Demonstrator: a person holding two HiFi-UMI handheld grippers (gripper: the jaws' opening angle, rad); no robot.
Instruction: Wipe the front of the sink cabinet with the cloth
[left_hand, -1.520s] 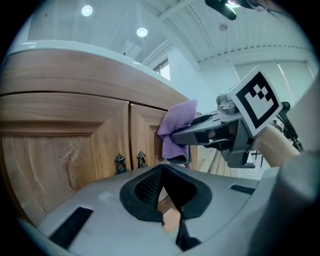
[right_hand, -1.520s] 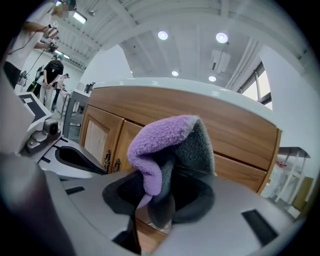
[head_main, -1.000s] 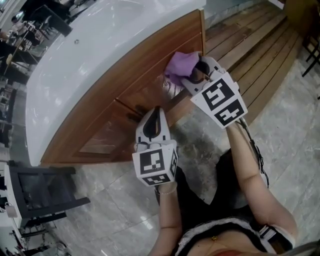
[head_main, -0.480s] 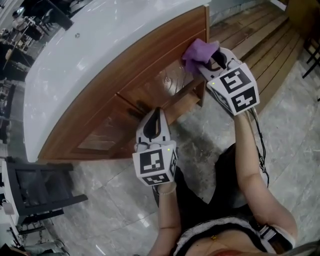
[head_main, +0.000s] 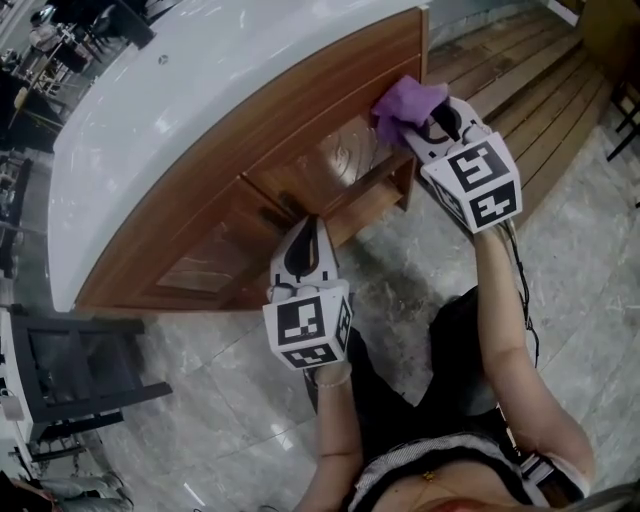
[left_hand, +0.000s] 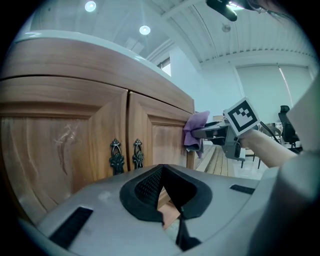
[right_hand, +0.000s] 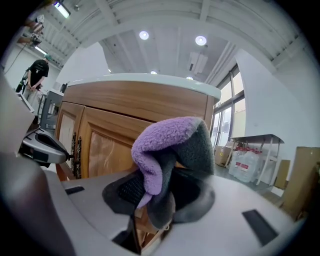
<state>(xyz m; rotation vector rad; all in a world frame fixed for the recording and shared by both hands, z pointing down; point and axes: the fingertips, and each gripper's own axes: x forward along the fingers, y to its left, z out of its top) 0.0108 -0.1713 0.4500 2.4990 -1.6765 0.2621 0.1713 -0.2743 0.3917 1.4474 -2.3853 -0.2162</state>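
Holding the purple cloth (head_main: 405, 100) against the upper right corner of the wooden sink cabinet (head_main: 250, 170) front with the right gripper (head_main: 428, 125), in the head view; hovering the left gripper (head_main: 308, 240) lower, near the doors. Pointing closed, empty jaws toward two ornate door handles (left_hand: 125, 156) in the left gripper view. Clamping the bunched cloth between the jaws in the right gripper view.

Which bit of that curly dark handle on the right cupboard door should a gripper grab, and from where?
Grab the right door handle by its slim upright middle, coming straight at the cabinet front. It stands vertical, close beside its twin, so the jaws should probably close from left and right. The flared, curly ends look harder to pinch.
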